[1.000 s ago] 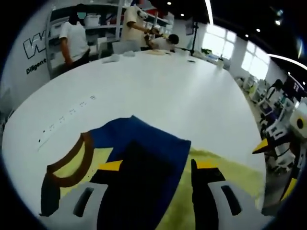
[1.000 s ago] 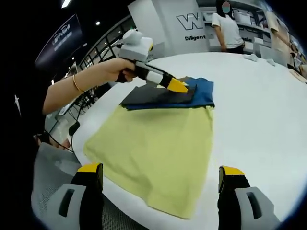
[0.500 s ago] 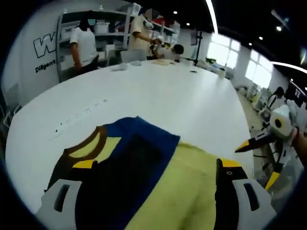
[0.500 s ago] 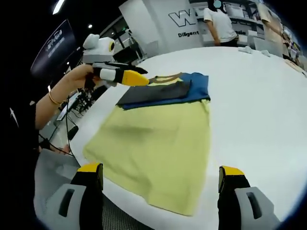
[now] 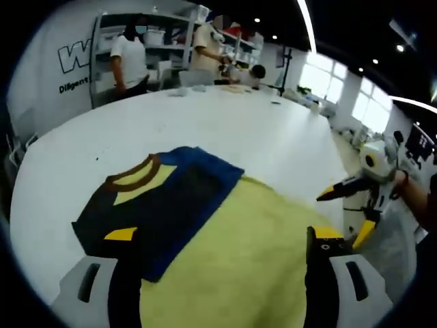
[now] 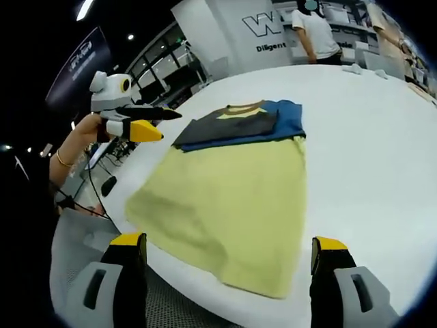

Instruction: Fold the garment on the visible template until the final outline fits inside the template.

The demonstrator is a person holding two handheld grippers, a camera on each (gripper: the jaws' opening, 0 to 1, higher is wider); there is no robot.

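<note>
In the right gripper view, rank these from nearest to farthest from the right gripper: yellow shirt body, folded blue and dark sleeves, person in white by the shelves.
1. yellow shirt body, just ahead between the jaws.
2. folded blue and dark sleeves, beyond it at the collar end.
3. person in white, far across the table.

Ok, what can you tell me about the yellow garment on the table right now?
The garment is a soft pale-yellow T-shirt with a brown-trimmed collar, lying flat on the white table. Its collar end is folded over, showing dark grey and blue panels. The hem end reaches the table's near edge. Neither gripper touches it.
</note>
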